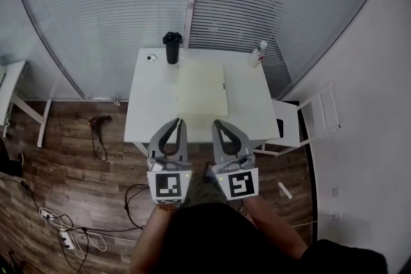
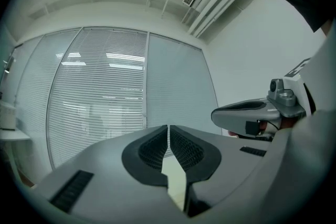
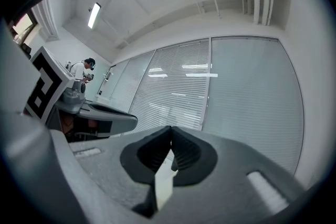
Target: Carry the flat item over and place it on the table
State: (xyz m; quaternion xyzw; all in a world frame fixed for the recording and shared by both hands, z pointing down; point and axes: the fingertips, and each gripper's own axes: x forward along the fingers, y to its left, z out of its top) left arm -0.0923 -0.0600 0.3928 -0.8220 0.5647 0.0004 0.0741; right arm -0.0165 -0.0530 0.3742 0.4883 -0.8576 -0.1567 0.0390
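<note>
The flat item (image 1: 201,90), a pale yellow rectangular board, lies flat in the middle of the white table (image 1: 144,115). My left gripper (image 1: 178,121) and right gripper (image 1: 218,123) hover side by side over the table's front part, with their tips at the board's near edge. Both point level toward the blinds. Each is shut with its pads pressed together and nothing between them. In the left gripper view a sliver of the board (image 2: 176,181) shows through the gap behind the pads (image 2: 181,148). The right gripper view shows the same sliver of board (image 3: 164,186).
A black tumbler (image 1: 172,48) stands at the table's far edge, with a small round object (image 1: 151,58) to its left and a white bottle (image 1: 258,54) at the far right corner. A white chair (image 1: 302,122) stands right of the table. Cables (image 1: 70,228) lie on the wooden floor at the left.
</note>
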